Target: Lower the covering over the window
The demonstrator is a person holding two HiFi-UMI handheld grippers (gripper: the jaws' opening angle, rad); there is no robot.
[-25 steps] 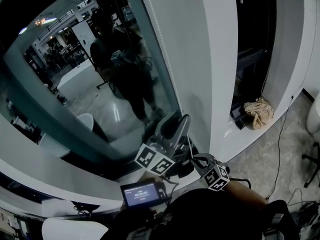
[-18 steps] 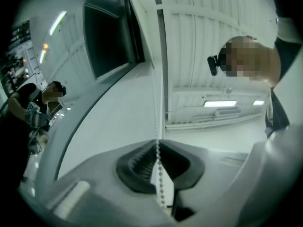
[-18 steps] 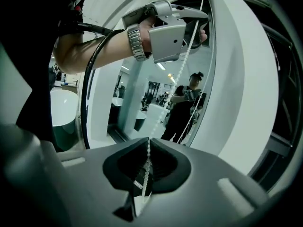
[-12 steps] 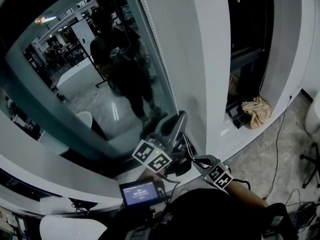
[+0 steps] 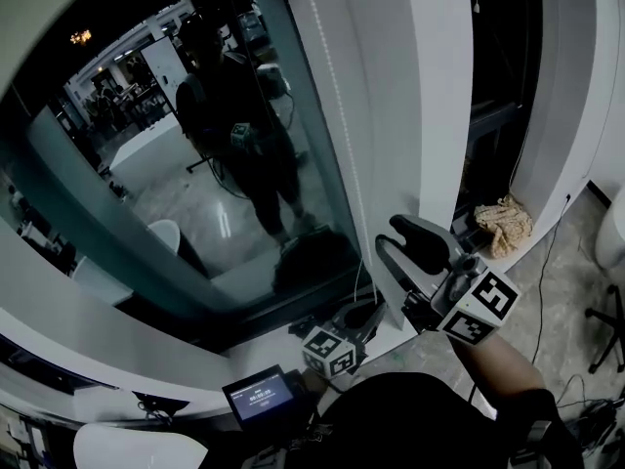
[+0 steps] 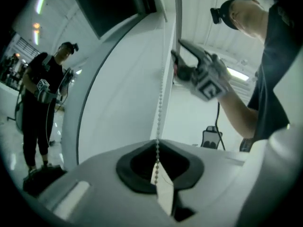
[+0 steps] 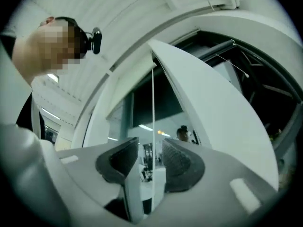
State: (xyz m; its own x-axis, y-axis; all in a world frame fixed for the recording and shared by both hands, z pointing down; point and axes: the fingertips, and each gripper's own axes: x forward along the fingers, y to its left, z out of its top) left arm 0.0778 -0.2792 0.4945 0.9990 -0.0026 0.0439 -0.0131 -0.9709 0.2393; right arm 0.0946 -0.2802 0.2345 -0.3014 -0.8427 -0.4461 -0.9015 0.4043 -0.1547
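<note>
Left gripper (image 6: 157,144), lower centre: jaws closed on the bead chain (image 6: 160,98), which rises vertically beside the window (image 5: 195,184). Right gripper (image 7: 151,161), higher up: jaws have just been opening, and the chain passes untouched between them.
</note>
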